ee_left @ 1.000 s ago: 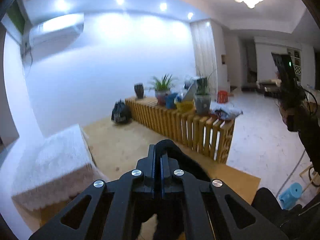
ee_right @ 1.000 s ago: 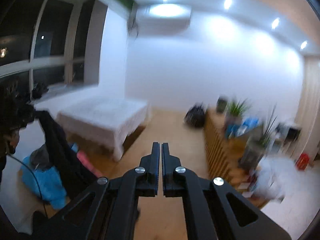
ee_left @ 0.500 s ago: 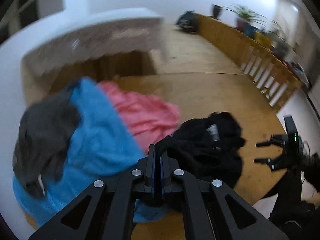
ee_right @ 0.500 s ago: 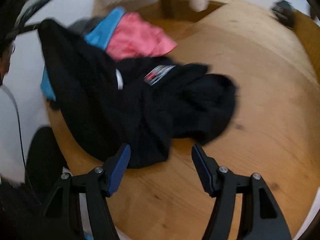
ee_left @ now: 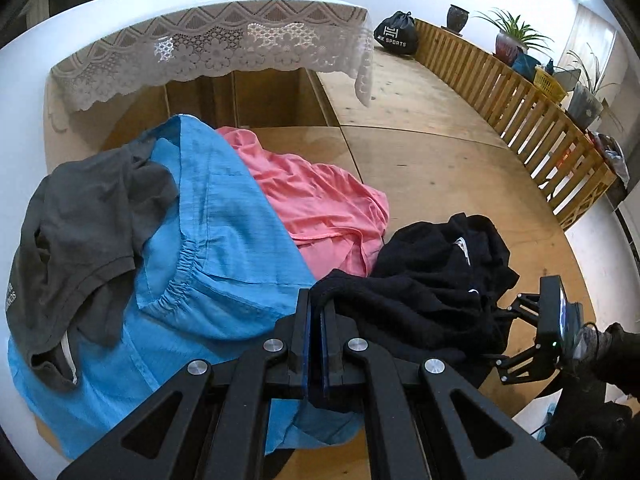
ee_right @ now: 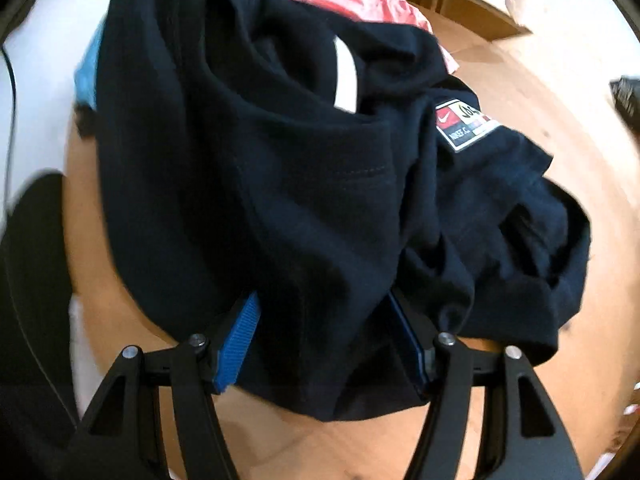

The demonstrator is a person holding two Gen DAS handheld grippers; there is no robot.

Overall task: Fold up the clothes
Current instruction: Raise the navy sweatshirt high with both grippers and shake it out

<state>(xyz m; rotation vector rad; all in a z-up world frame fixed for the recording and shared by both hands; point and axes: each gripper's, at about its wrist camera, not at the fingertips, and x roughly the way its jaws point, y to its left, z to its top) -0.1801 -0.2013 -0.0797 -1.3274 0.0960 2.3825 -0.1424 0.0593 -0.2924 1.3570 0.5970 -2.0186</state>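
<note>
The dark shirt (ee_right: 304, 184) lies crumpled on the wooden floor (ee_left: 420, 168), just beside the pink cloth (ee_left: 320, 200). The left gripper (ee_left: 316, 336) is pinched tight on one edge of the shirt. The right gripper (ee_right: 324, 344) is closer to the near hem, and its jaws are closing with shirt bunched between them. The shirt stretches away toward the pink cloth.
</note>
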